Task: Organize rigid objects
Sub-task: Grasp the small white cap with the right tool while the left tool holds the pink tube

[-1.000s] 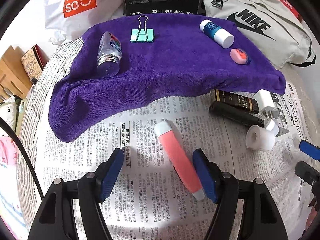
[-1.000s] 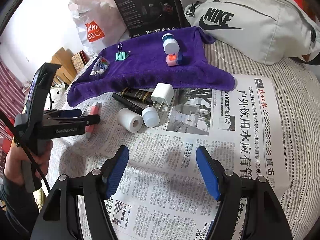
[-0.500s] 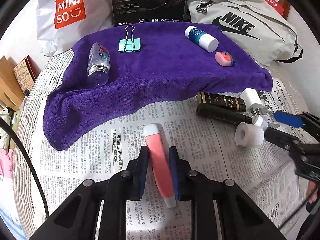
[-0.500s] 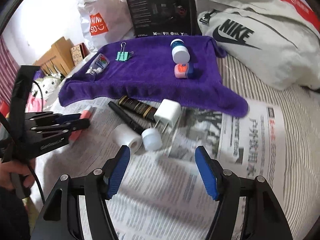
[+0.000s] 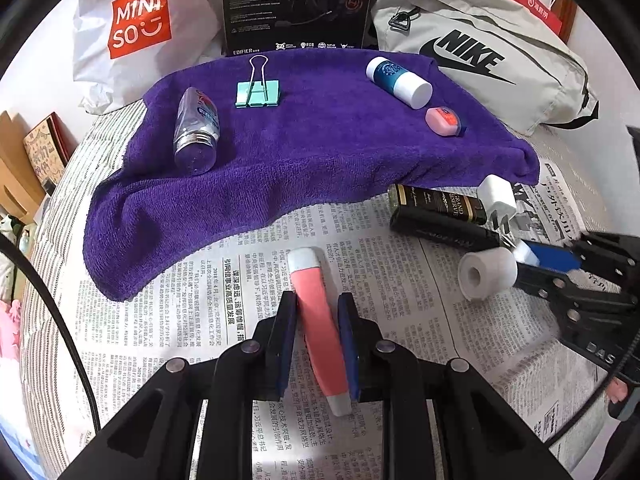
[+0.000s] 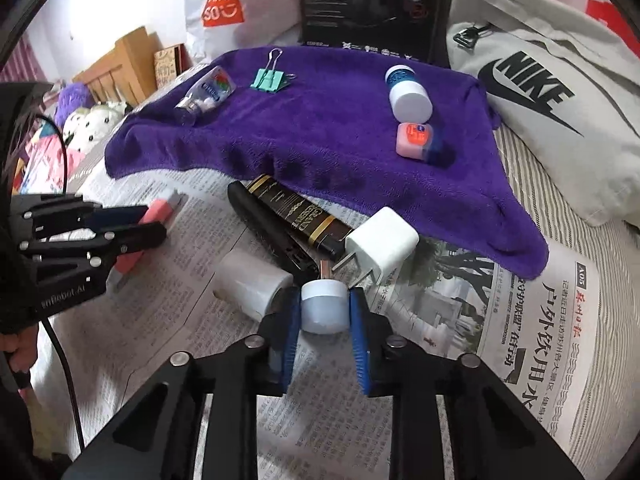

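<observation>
L gripper (image 5: 318, 332) has its fingers (image 5: 286, 320) closed on the pink tube (image 5: 318, 320), pads pressed on both long sides at abt mid-length. Tube lies flat on the newspaper (image 5: 180, 312), long axis running away from the cam w/ a slight lean: white cap end (image 5: 304, 258) points fwd toward the purple towel (image 5: 320, 148), the other white end sticks out back past the pads, nearer the cam. In the R wrist view the same tube (image 6: 160, 212) shows at far left, pinched in the L gripper (image 6: 132, 228).

R gripper (image 6: 324, 320) has its fingers (image 6: 290, 320) nearly closed around the small white jar (image 6: 323, 306); both blue pads look to touch its sides, tho firm contact can't be told for sure. Jar sits on the paper, lid end pointing away from the cam toward the white charger plug (image 6: 382, 246), just beside it. White tape roll (image 6: 252, 286) lies on its side just left of the jar, open core facing left-ish. Black pen (image 6: 264, 232) and black-gold tube (image 6: 296, 216) lie side by side, long axes diagonal, running from the towel edge down toward the plug.

On the towel: clear bottle (image 5: 196, 132) on its side, teal binder clip (image 5: 258, 92), blue-white bottle (image 5: 400, 82) on its side, small pink tin (image 5: 442, 120). Behind: Miniso bag (image 5: 136, 20), black box (image 5: 296, 4), Nike bag (image 5: 480, 52).
</observation>
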